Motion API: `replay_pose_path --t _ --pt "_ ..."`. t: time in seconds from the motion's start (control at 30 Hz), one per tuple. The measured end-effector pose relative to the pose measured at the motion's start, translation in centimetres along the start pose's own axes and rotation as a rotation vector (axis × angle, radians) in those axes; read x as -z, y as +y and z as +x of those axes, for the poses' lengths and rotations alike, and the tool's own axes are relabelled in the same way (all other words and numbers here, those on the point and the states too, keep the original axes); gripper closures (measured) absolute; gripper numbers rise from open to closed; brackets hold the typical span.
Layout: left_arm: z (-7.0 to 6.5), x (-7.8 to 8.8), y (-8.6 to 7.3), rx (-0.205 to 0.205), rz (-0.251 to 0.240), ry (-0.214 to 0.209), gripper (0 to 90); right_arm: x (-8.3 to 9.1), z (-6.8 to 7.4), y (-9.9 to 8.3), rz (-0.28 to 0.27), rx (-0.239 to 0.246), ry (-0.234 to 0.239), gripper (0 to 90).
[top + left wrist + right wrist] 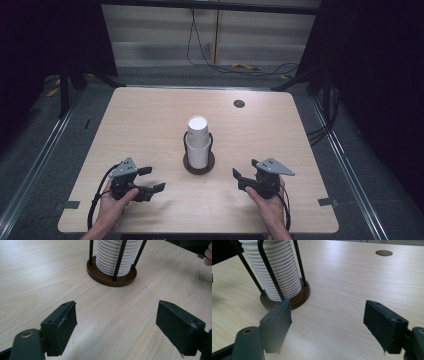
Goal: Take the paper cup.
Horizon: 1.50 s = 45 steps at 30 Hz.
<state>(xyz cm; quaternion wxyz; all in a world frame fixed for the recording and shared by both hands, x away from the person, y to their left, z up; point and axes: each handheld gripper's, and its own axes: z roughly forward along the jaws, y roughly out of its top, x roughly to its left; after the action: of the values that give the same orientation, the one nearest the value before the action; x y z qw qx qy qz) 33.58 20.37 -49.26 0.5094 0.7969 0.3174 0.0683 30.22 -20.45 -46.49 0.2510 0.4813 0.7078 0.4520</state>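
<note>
High view: a stack of white cups (198, 141) stands upright in a dark wire holder (199, 162) with a round brown base, near the centre of the light wooden table (150, 120). A small dark round grommet (239, 104) lies on the table at about 1 o'clock from the stack.

Hidden or cut off: in the left gripper view the upper part of the stack (115, 255) and the holder's rods run off the top edge. In the right gripper view the stack's (277, 270) top is likewise cut off. In the high view both forearms leave the frame at the bottom edge, and the surroundings beyond the table are too dark to make out.

Pose: the left gripper (151, 179), held in the left hand (114, 202), sits at about 7 o'clock from the stack, jaws spread wide and pointing toward 3 o'clock, with bare table between them. The right gripper (242, 179), held in the right hand (270, 202), sits at about 5 o'clock, jaws also spread and pointing toward 9 o'clock. Both grippers are apart from the holder and grasp nothing.
</note>
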Motion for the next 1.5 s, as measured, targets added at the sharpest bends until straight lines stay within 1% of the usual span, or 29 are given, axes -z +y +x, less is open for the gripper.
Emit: replay_pose_path --t 0.13,0.27,0.33,0.37,0.4,0.43,0.47,0.5,0.53,0.57,0.6,0.67,0.73,0.77,0.8,0.87,0.9,0.93,0.97,1.03,1.1,1.2,1.23,1.27,1.33,1.37,1.4,1.47,1.5 --pt "-0.1 0.1 0.1 0.000 -0.011 -0.007 16.9 0.0 0.1 0.0 -0.002 0.005 -0.003 20.5" --pt "-0.1 0.0 0.2 -0.002 -0.008 -0.004 17.3 0.0 0.1 0.0 -0.003 0.003 -0.007 20.2" --pt "-0.1 0.0 0.2 -0.001 -0.010 -0.010 17.3 0.0 0.1 0.0 -0.002 -0.004 0.003 20.8" --pt "-0.1 0.0 0.3 0.000 -0.009 -0.010 17.3 0.0 0.2 0.0 -0.001 -0.001 0.000 20.8" --pt "-0.1 0.0 0.3 0.001 -0.011 -0.011 17.4 -0.1 0.2 0.1 -0.001 -0.019 0.019 20.7" --pt "-0.1 -0.1 0.3 0.002 -0.011 -0.011 17.4 -0.1 0.2 0.1 -0.001 -0.019 0.019 20.7" --pt "-0.1 -0.1 0.3 0.001 -0.011 -0.012 17.4 -0.1 0.2 0.1 0.001 -0.026 0.029 20.6" --pt "-0.1 -0.1 0.3 0.005 -0.009 -0.018 17.4 -0.2 0.4 0.3 0.003 -0.034 0.053 20.1" --pt "-0.1 -0.1 0.3 0.005 -0.009 -0.018 17.3 -0.2 0.4 0.3 0.003 -0.034 0.053 20.1" --pt "-0.1 -0.1 0.3 0.005 -0.010 -0.020 17.4 -0.1 0.6 0.5 -0.003 -0.045 0.084 20.3" --pt "-0.2 -0.1 0.3 -0.005 -0.006 -0.015 17.4 -0.1 0.6 0.5 -0.003 -0.045 0.084 20.3" --pt "-0.2 0.0 0.3 -0.001 -0.010 -0.018 17.3 0.1 1.0 0.8 -0.012 -0.027 0.103 20.2" --pt "-0.3 -0.1 0.3 -0.001 -0.009 -0.013 17.4 0.1 1.1 0.8 -0.016 -0.022 0.104 19.6" --pt "-0.4 -0.1 0.3 -0.002 -0.009 -0.013 17.4 0.1 1.2 0.9 -0.019 -0.021 0.106 19.7" --pt "-0.4 -0.1 0.3 -0.006 -0.008 -0.016 17.4 0.0 1.2 1.2 -0.002 -0.027 0.124 21.8" --pt "-0.4 -0.4 0.3 -0.008 0.000 -0.017 17.4 -0.2 1.1 1.4 -0.005 -0.032 0.130 20.3" --pt "-0.4 -0.4 0.3 -0.008 0.000 -0.017 17.4 -0.3 1.0 1.6 -0.004 -0.032 0.137 21.4" --pt "-0.4 -0.4 0.3 -0.019 0.007 -0.015 17.4 -0.3 1.0 1.6 -0.004 -0.032 0.137 21.4" --pt "-0.5 -0.5 0.3 -0.023 0.005 -0.014 17.4 -0.5 1.0 1.9 0.003 -0.024 0.144 21.5" --pt "-0.5 -0.5 0.3 -0.020 0.003 -0.019 17.4 -0.5 1.0 2.1 0.001 -0.023 0.146 21.7" --pt "-0.6 -0.3 0.3 -0.023 0.003 -0.018 17.3 -0.5 1.2 2.7 0.004 -0.010 0.163 22.1" --pt "-0.6 -0.2 0.3 -0.031 0.006 -0.017 17.4 -0.7 1.3 3.1 0.010 -0.012 0.170 22.1" --pt "-0.7 -0.2 0.3 -0.029 0.002 -0.018 17.4 -0.8 1.4 3.4 0.012 -0.006 0.183 22.1" --pt "-0.7 -0.2 0.3 -0.032 0.002 -0.016 17.3 -1.0 1.5 3.7 0.015 0.002 0.184 22.0" --pt "-0.6 -0.2 0.2 -0.036 0.006 -0.013 17.3 -1.4 1.9 4.4 0.013 0.019 0.194 22.1" --pt "-0.5 -0.2 0.2 -0.036 0.007 -0.012 17.3 -1.4 1.9 4.4 0.013 0.019 0.194 22.1" --pt "-0.5 -0.2 0.2 -0.037 0.009 -0.010 17.4 -1.7 1.9 4.8 0.007 0.023 0.214 22.0" --pt "-0.5 -0.1 0.2 -0.035 0.008 -0.012 17.4 -1.8 2.0 5.0 0.003 0.021 0.217 22.1" --pt "-0.5 -0.1 0.2 -0.032 0.005 -0.016 17.3 -1.9 2.0 5.2 -0.003 0.023 0.226 22.7"
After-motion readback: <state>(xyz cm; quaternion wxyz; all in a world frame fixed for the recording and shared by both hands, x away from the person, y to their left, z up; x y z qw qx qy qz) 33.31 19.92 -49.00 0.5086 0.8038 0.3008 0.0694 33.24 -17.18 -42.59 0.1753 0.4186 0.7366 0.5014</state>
